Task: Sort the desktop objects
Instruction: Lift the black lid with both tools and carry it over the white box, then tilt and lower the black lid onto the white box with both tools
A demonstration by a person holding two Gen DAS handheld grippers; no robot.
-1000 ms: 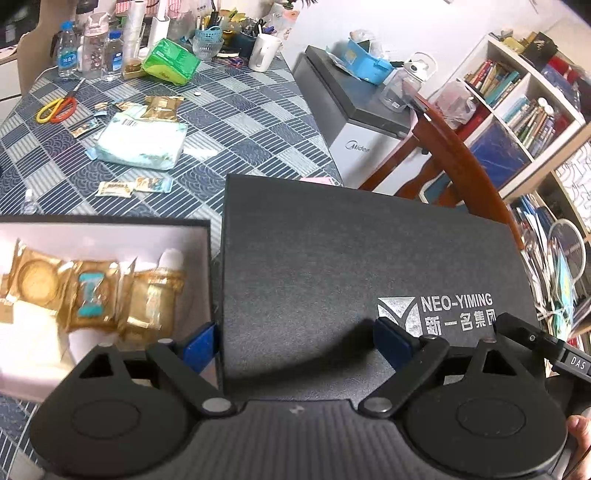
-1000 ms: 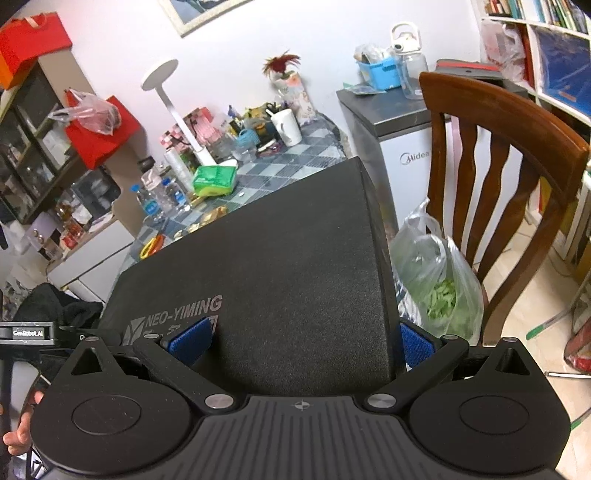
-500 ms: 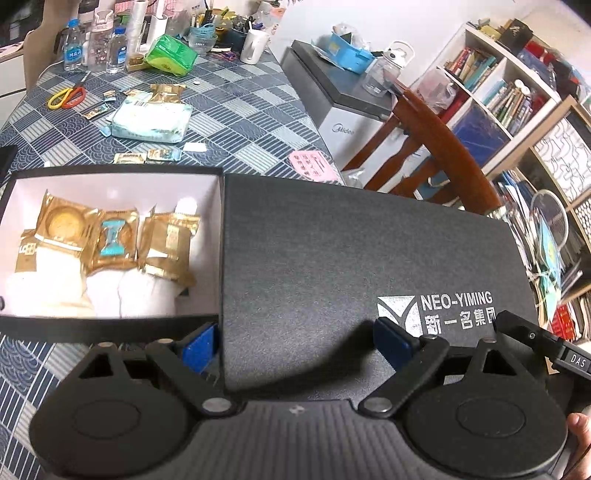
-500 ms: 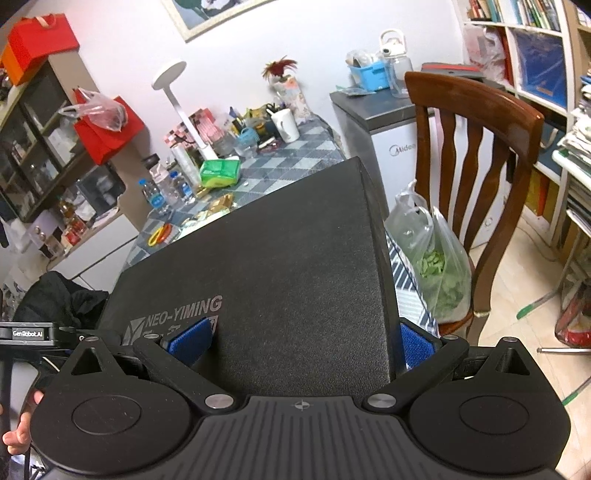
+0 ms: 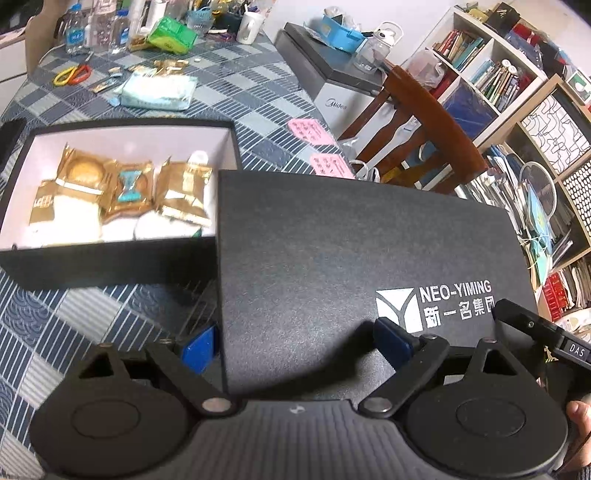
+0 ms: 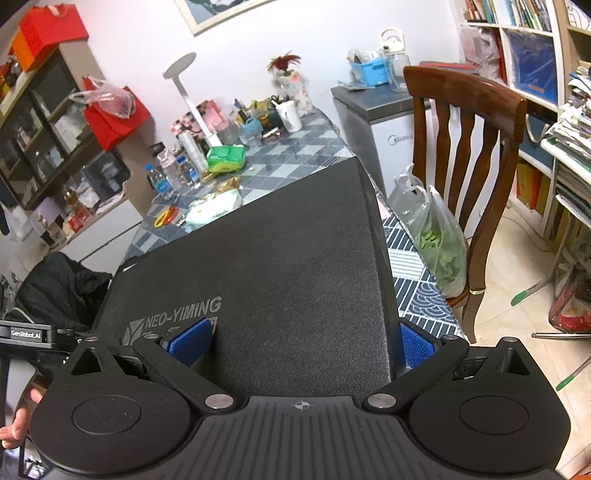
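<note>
A black box lid printed NEO-YIMING is held in the air between both grippers. My left gripper is shut on the lid's near edge, one pad above and one below. My right gripper is shut on the lid at another edge near the logo. The open black box with a white lining sits on the table to the lid's left. It holds several gold foil packets.
The checked blue table carries a tissue pack, scissors, a green pack, bottles and a white mug. A wooden chair with a plastic bag stands right of the table, before bookshelves.
The lid has risen and moved back from the box with both grippers. More of the open box and the table in front of it now shows.
</note>
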